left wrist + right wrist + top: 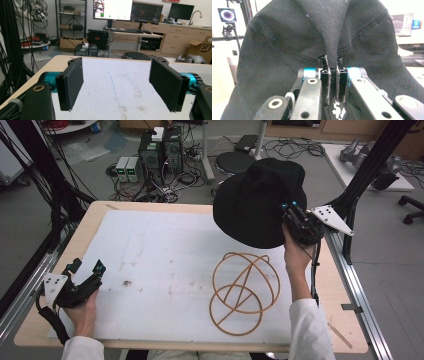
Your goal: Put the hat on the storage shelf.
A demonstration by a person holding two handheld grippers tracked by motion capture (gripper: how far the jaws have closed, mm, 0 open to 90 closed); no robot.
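Pinching the black hat's (255, 200) brim, right tool (331, 65) clenched; left tool (116, 86) spread wide, empty.

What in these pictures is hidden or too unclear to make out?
- High view: the black hat covers the right gripper tips and part of the table behind.
- Right gripper view: the hat blocks the table and the wooden ring stand.
- Left gripper view: monitor screens are too small to read.

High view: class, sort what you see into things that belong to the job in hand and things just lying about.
In the job: black hat, pinched by the right hand-held gripper; wooden hoop frame on the white mat.

Lying about: computer towers, stool, floor cables.
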